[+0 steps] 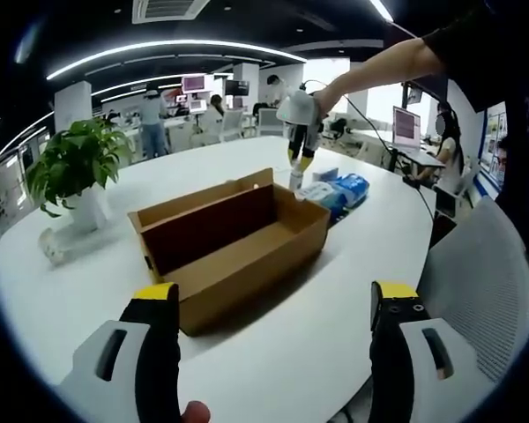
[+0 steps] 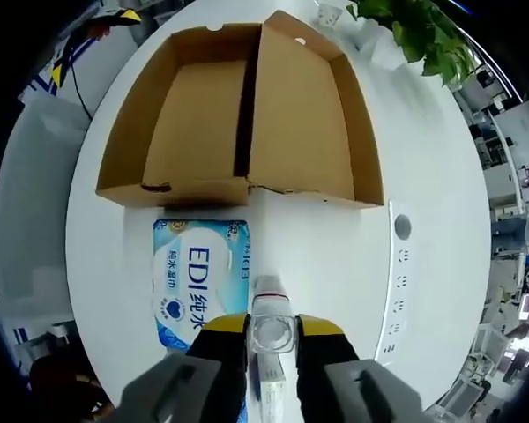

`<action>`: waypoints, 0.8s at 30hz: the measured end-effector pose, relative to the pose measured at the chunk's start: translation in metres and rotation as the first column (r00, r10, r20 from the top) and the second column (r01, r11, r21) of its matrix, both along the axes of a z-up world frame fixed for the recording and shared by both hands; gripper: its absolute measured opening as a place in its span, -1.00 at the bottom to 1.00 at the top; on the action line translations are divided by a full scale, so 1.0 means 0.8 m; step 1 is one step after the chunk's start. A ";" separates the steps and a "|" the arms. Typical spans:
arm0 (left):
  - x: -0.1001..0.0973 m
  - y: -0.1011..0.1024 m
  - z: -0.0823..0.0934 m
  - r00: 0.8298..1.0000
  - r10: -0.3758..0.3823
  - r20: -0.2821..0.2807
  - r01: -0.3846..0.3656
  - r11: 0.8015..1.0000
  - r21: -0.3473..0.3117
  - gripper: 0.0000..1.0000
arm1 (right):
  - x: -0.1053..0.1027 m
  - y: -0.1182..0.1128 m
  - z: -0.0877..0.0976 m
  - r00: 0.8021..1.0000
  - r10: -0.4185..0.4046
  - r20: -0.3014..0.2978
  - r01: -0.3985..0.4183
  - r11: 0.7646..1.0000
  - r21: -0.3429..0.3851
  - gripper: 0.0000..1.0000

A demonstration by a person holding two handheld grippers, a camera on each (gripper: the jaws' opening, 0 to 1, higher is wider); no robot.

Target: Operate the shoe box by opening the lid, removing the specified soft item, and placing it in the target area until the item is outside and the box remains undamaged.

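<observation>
The shoe box [image 1: 234, 242] sits open on the white surface [image 1: 353, 291], its lid folded back flat beside the tray; nothing can be made out inside it. Just beside the box, on the side away from the potted plant [image 1: 75, 172], lies the blue soft pack [image 2: 198, 282], outside the box and flat on the surface. The right gripper [image 2: 271, 339] hangs above that pack, jaws clenched on a small clear bottle [image 2: 271, 330], or something much like it. The left gripper [image 1: 273, 304] hovers near the box's near end, jaws released and wide apart.
</observation>
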State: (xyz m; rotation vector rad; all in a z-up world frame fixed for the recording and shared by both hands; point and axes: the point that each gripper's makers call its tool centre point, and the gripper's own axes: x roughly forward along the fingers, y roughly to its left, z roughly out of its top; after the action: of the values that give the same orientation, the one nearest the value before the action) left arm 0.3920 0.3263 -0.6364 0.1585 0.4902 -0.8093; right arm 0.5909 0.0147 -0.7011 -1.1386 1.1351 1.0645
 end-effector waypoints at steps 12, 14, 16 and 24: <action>0.002 0.000 -0.001 1.000 0.000 -0.001 0.000 1.000 0.003 0.76 | 0.006 -0.002 0.002 1.000 0.001 0.022 -0.001 1.000 0.004 -0.54; 0.004 0.002 -0.001 1.000 0.005 0.000 -0.005 1.000 0.007 0.76 | 0.006 -0.001 0.002 1.000 0.000 0.021 0.000 1.000 0.007 -0.51; 0.007 0.005 -0.001 1.000 0.017 0.001 -0.017 1.000 0.011 0.75 | 0.006 0.000 0.003 1.000 0.002 0.023 -0.002 1.000 0.010 -0.46; 0.027 0.027 -0.008 0.995 0.102 -0.011 -0.102 0.994 0.040 0.57 | 0.006 0.006 0.013 0.999 -0.015 0.041 0.014 0.999 0.045 -0.32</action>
State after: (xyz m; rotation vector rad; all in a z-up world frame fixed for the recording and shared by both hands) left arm 0.4136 0.3480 -0.6427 0.1635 0.5227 -0.7017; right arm 0.5959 0.0198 -0.6906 -1.1110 1.0812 1.0458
